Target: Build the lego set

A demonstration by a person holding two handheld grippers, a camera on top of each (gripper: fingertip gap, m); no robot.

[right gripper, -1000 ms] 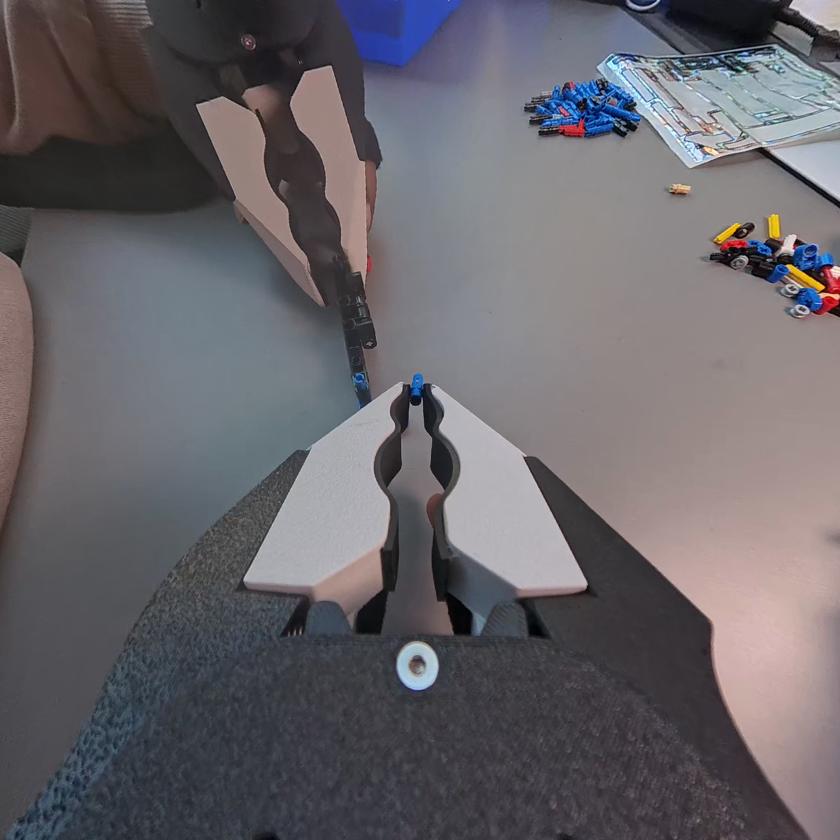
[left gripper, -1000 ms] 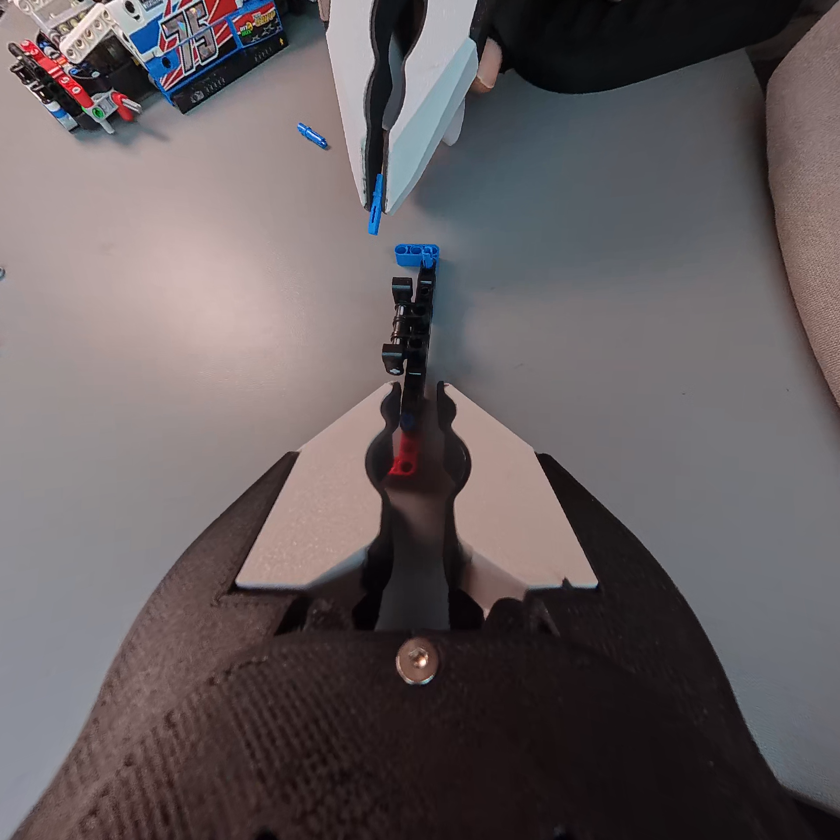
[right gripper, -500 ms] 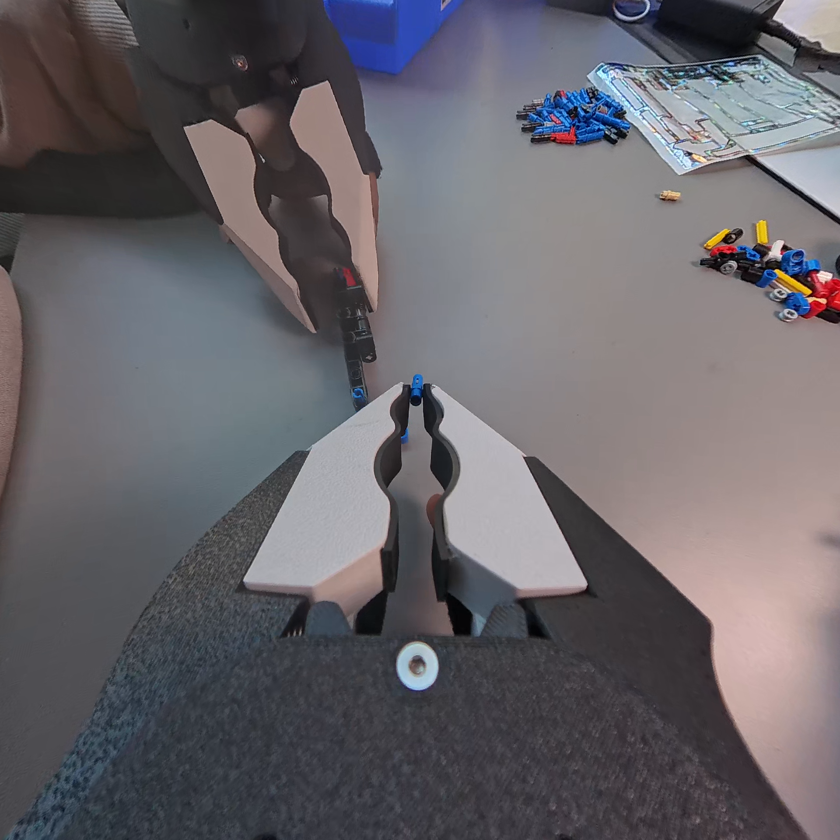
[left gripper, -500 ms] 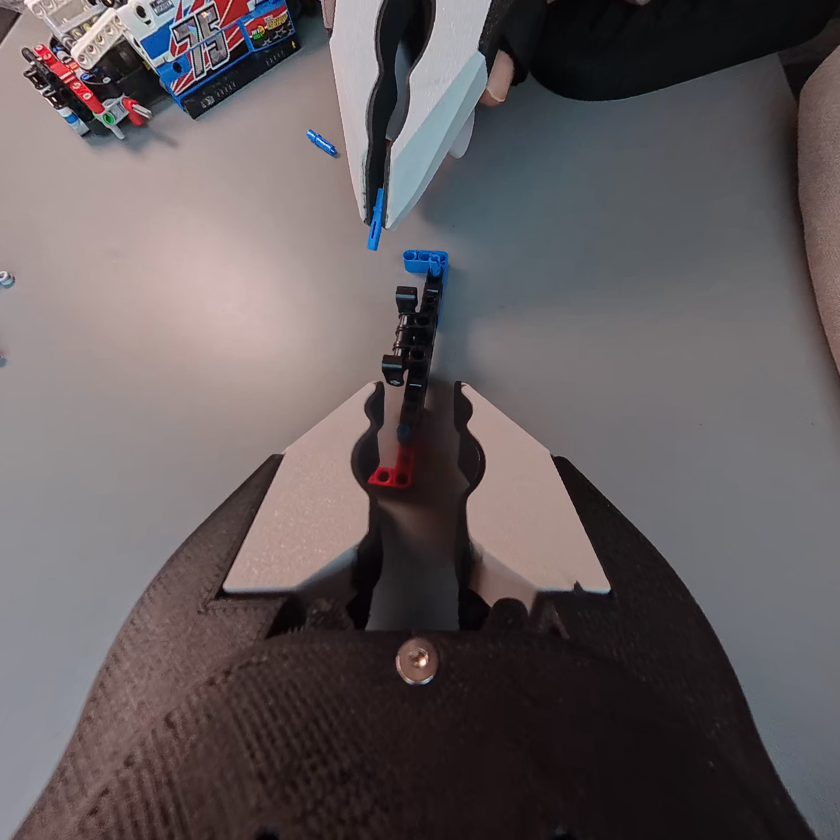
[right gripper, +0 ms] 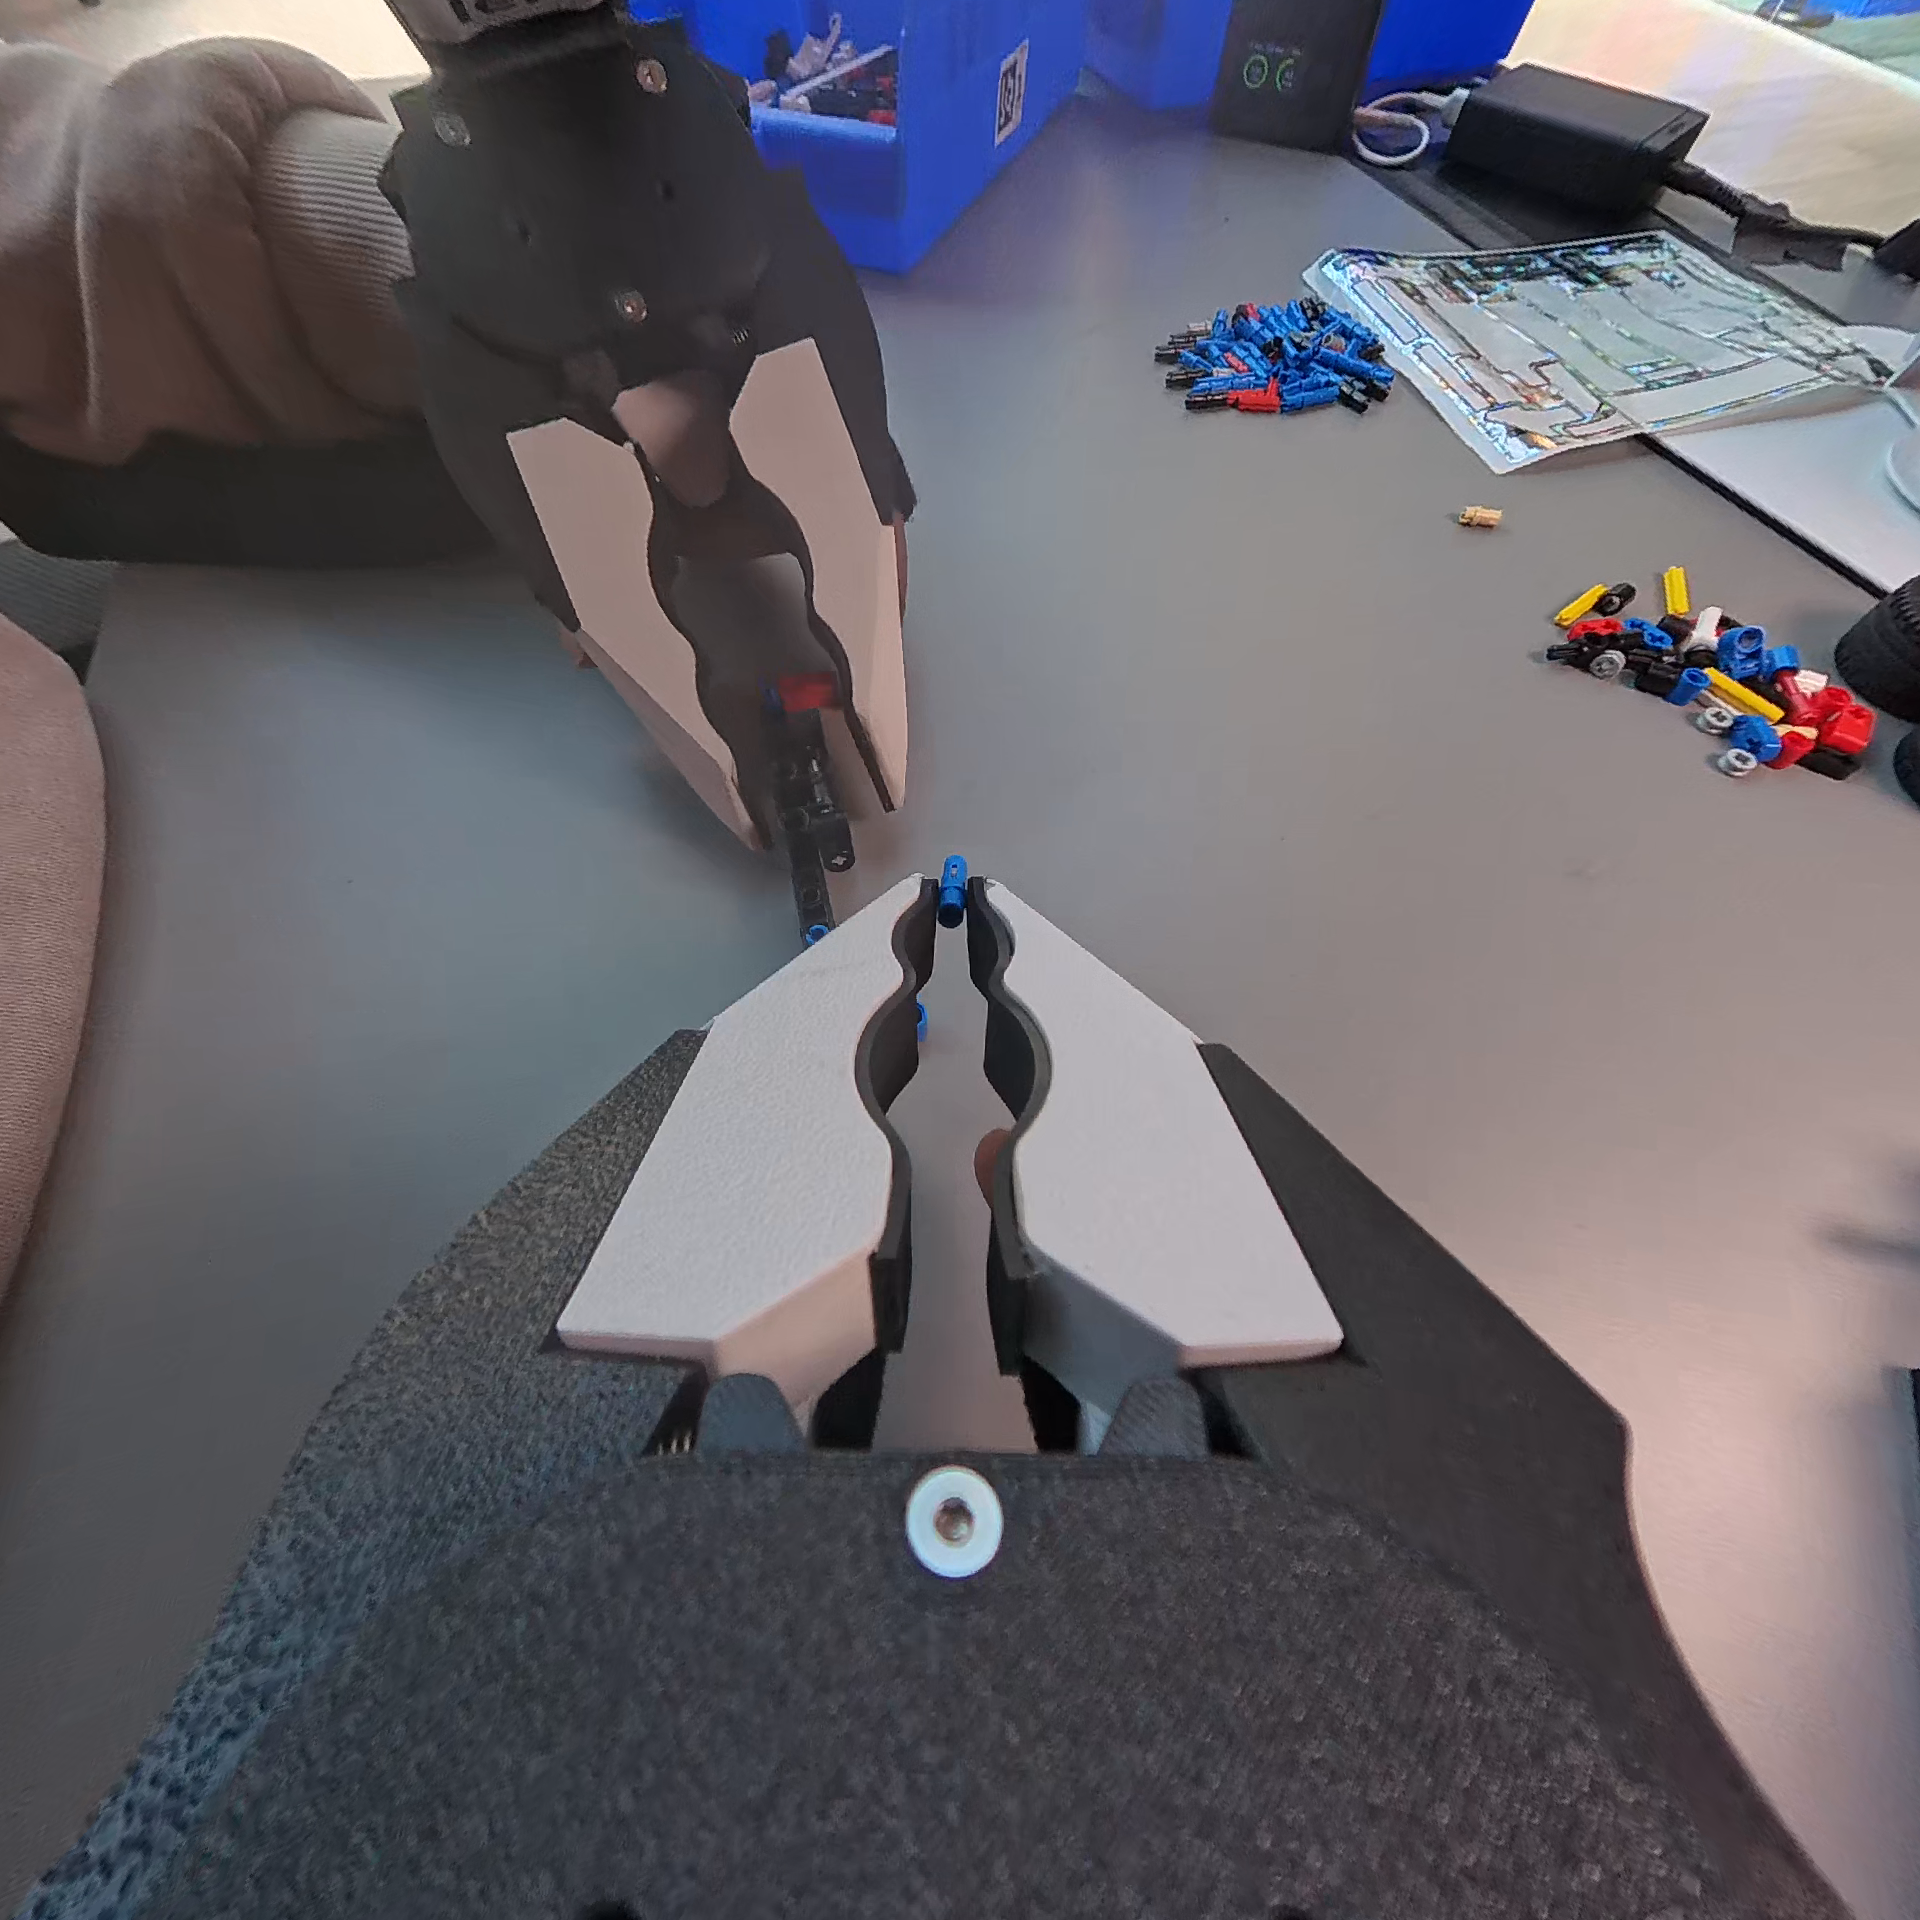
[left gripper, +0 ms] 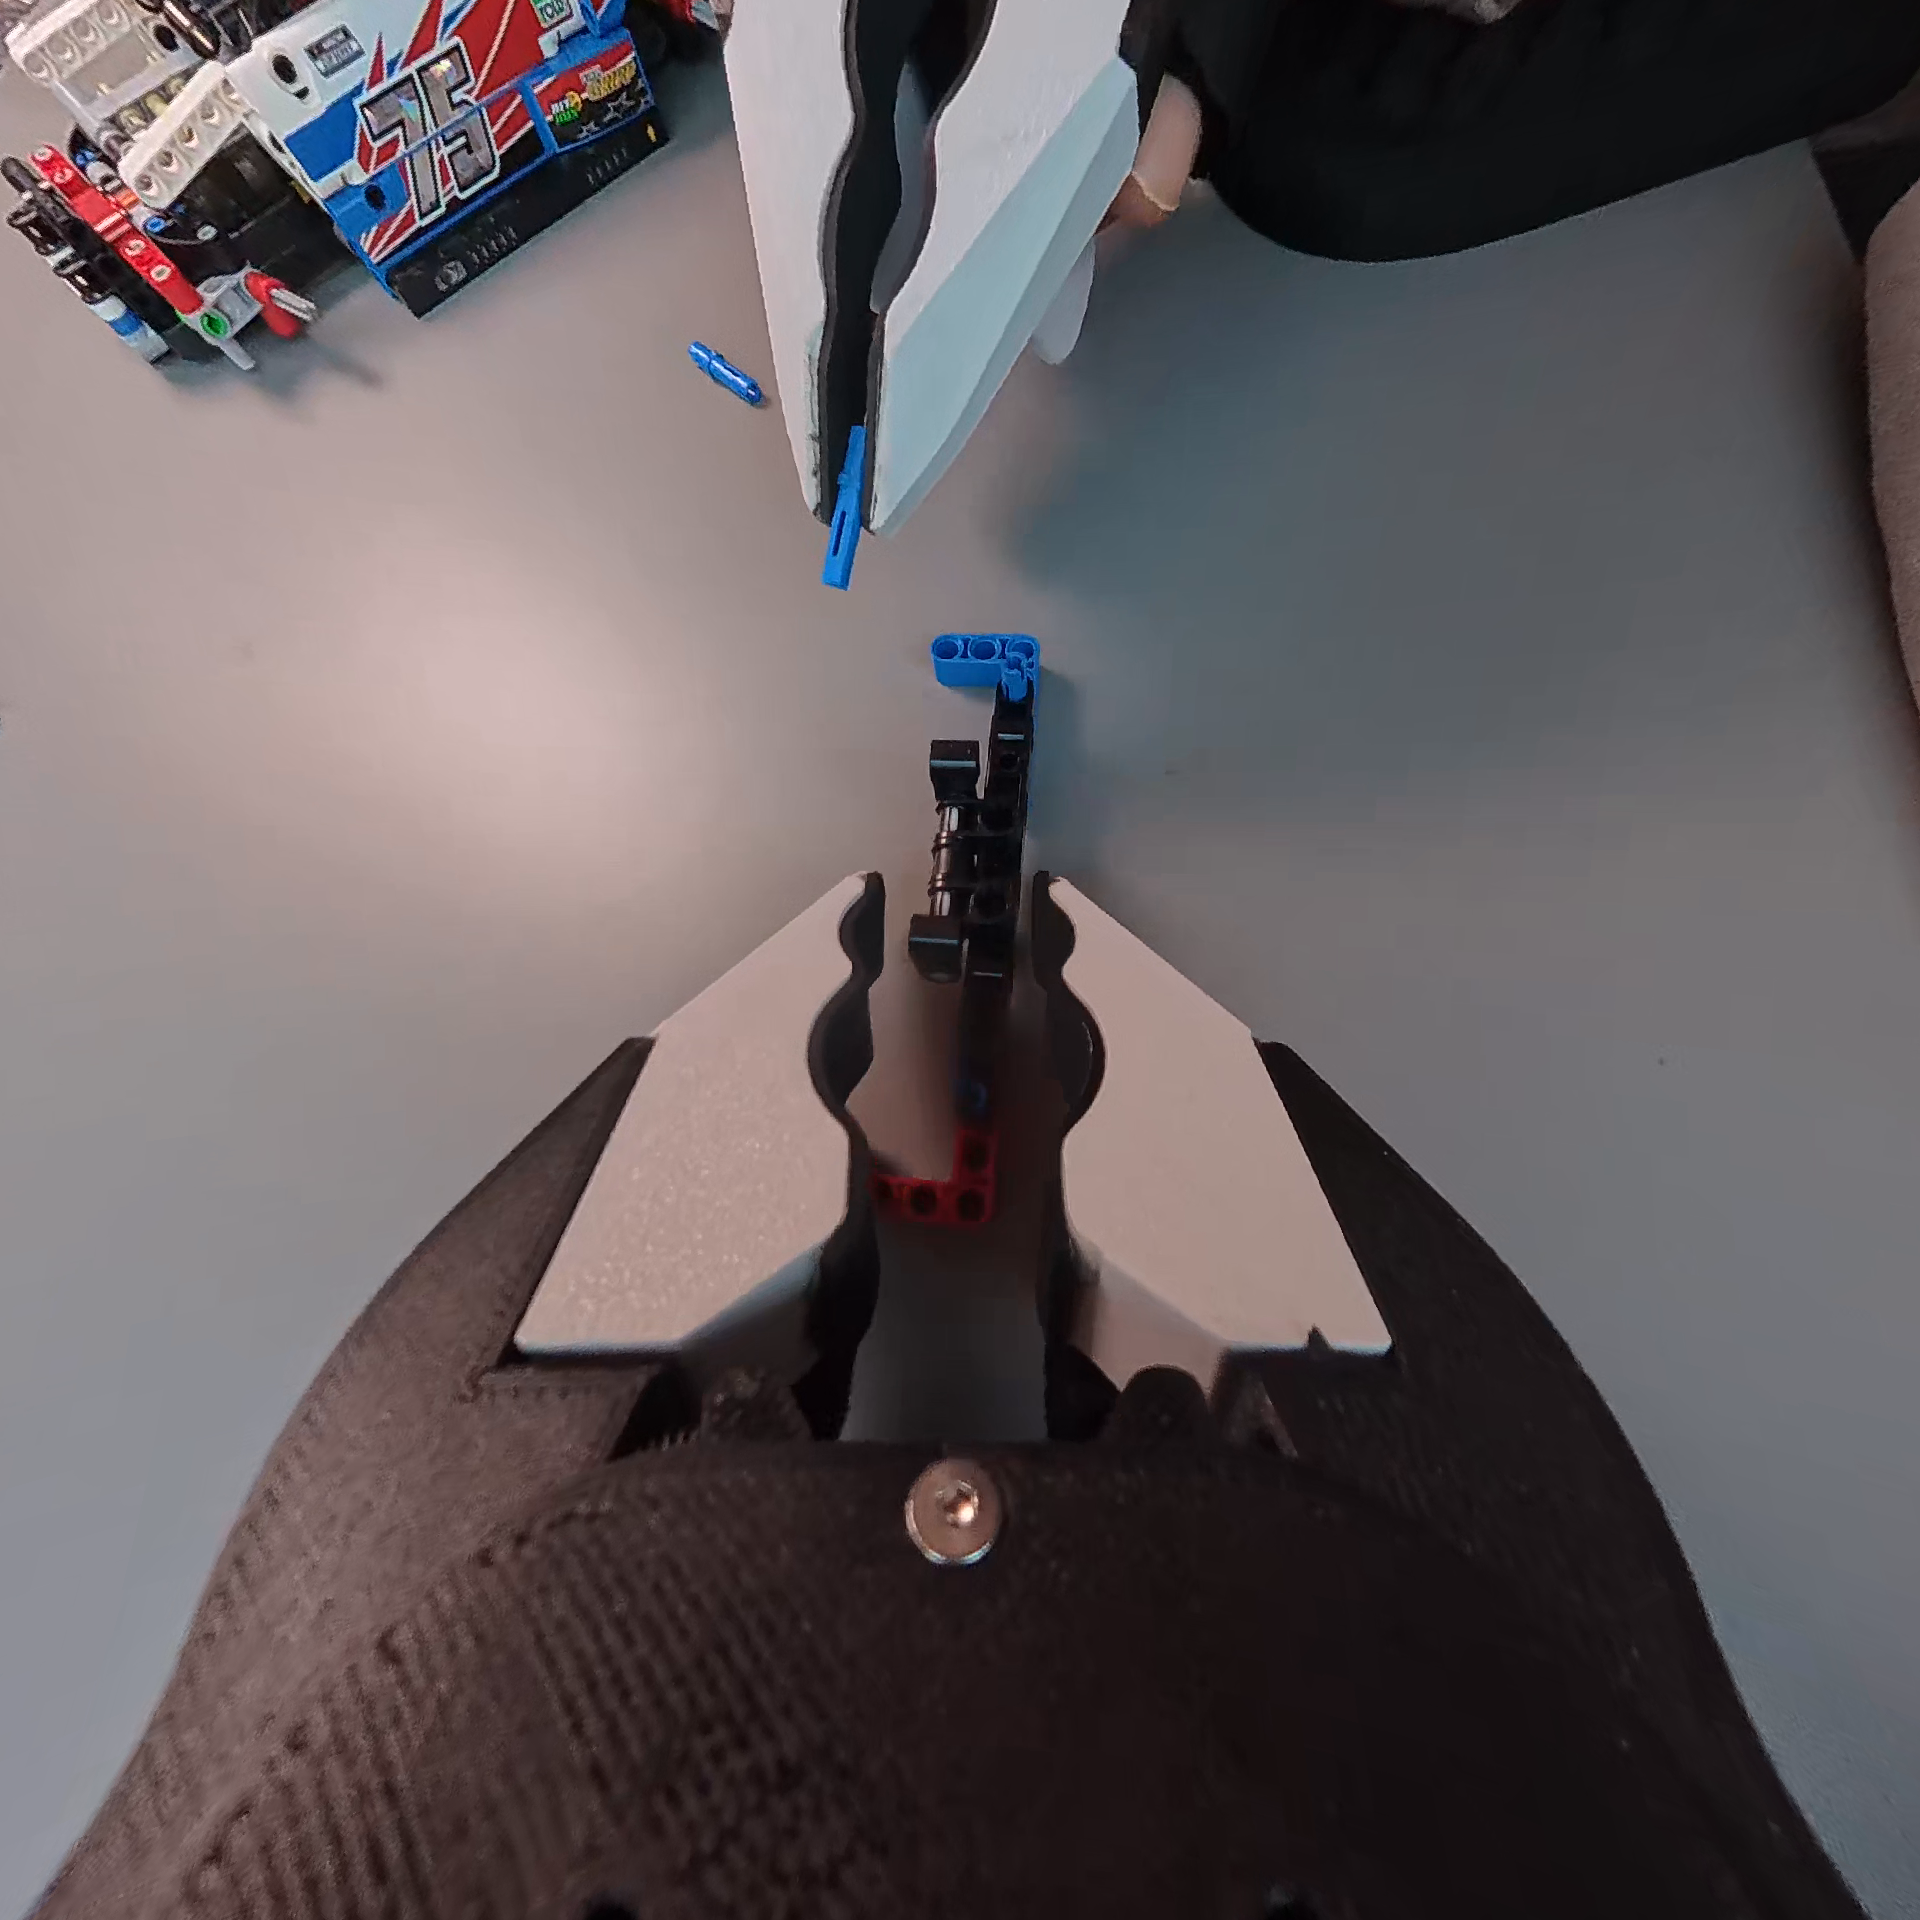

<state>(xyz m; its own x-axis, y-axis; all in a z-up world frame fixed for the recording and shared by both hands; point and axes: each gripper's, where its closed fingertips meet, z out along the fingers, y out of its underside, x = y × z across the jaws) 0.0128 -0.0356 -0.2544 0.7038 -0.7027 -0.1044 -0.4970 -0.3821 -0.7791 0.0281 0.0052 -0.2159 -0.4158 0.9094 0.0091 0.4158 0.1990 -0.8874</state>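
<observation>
The lego beam assembly (left gripper: 992,831) lies on the table (left gripper: 416,727) between the spread left gripper (left gripper: 956,904) fingers, unheld; right gripper (right gripper: 951,894) pinches a blue pin (right gripper: 950,889) just beside it, not yet inserted; the build looks unfinished.

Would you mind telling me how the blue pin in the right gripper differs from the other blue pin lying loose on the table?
The held blue pin is clamped between the tips of the right gripper, lifted off the table; the loose blue pin lies flat on it, untouched. The held pin points down toward the black beam assembly; the loose one lies slantwise, off to the side, farther from the assembly. Both are the same blue and look alike.
</observation>
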